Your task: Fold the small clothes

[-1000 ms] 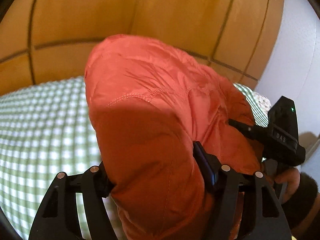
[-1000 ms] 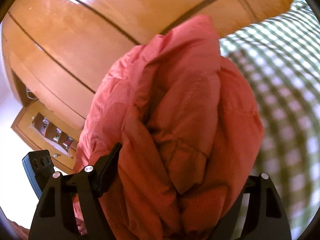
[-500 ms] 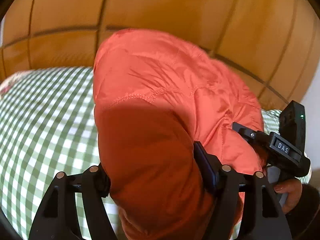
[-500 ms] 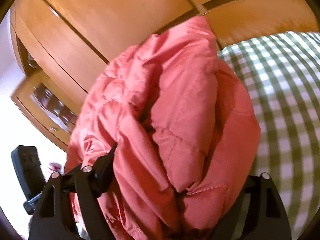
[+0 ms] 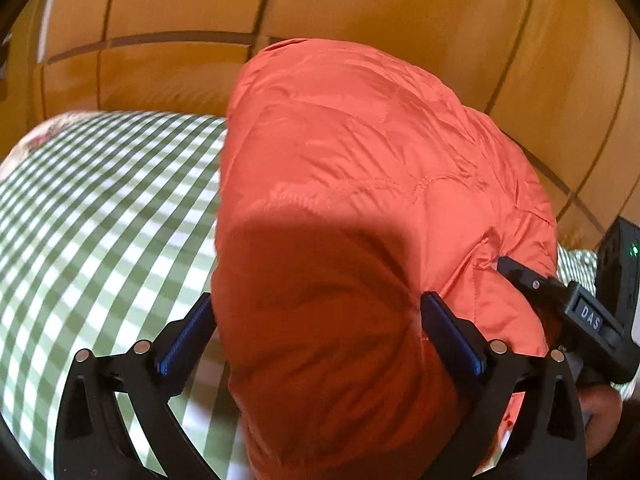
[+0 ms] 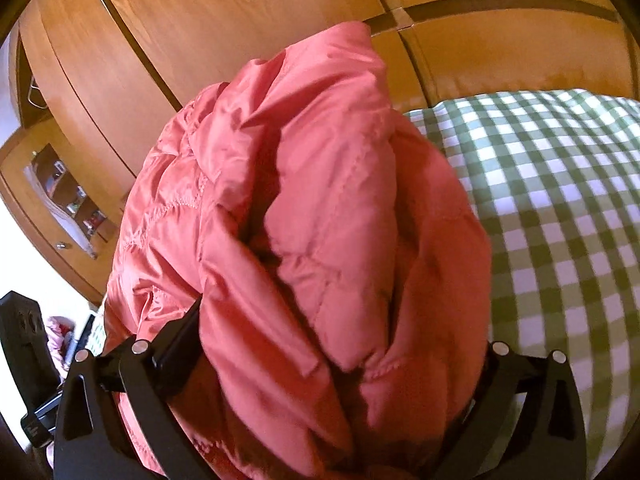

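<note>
Red puffy jacket (image 5: 360, 240) fills both views, bunched up, lower end cut off by the frame. Left gripper (image 5: 320, 320) has its fingers spread wide round a thick fold, left blue pad (image 5: 184, 336) now bare of the cloth, where earlier it was buried. Right gripper (image 6: 340, 340) clamps a fat wad; its right finger is hidden. Jacket is held above the green checked bedcover (image 5: 100, 208), wooden wardrobe (image 6: 240, 20) behind. The view has swung, more bedcover showing.

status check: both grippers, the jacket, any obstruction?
Left gripper and right gripper both shut on the jacket. Jacket bunched, held over the checked bed. No obstruction seen.
</note>
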